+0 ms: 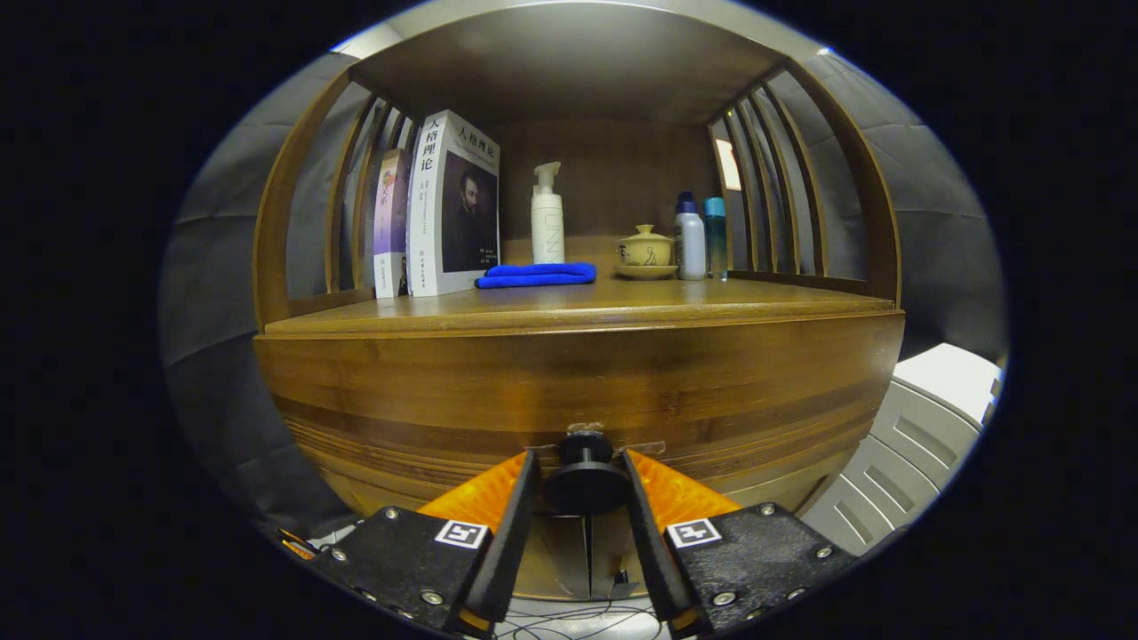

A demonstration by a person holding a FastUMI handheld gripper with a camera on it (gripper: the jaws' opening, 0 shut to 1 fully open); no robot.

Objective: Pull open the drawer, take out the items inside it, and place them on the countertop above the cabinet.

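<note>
Fingers closed around the drawer knob, drawer shut.

Gripper (582,484) has both fingers pressing the dark knob (587,480) on the drawer front (578,391), which looks flush with the cabinet. I'd pull straight back, level, grip firm, so the knob doesn't slip. Beyond, the countertop (578,307) has free space ahead of the blue cloth (536,275) and books (452,204).

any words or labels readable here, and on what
"人格理论" on the spine and front cover of the big white book.
"UNNY", reading vertically, on the white pump bottle, faint and not certain.
Purple book: spine text too blurred.
Square markers on the gripper, whose fingers flank the drawer knob: patterns, not text.
</note>
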